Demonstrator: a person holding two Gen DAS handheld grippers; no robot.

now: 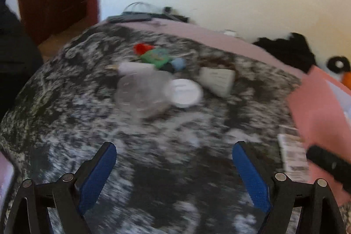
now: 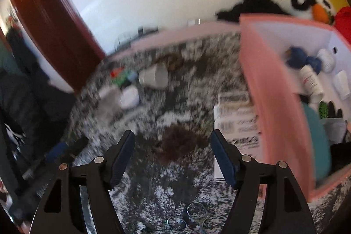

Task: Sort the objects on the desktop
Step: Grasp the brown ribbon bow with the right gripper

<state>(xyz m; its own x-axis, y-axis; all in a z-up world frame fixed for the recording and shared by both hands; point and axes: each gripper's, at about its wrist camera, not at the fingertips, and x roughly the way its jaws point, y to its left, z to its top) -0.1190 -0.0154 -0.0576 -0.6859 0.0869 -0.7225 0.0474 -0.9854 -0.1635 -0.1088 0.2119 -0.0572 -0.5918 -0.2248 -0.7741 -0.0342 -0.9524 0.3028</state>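
Both claws, left [image 1: 174, 165] and right [image 2: 172, 151], hung spread and empty. The loose pile around the cup [image 1: 217, 80] sat far from the box [image 2: 272, 102]; a hasty grab might scatter it.

Cup [image 2: 154, 78] left of box [image 2: 272, 102]

free: bare desk [image 1: 175, 157] ahead of both grippers | blocked right: pink box [image 2: 274, 102], white cartons [image 2: 237, 122] | far: jar cluster [image 1: 140, 95]
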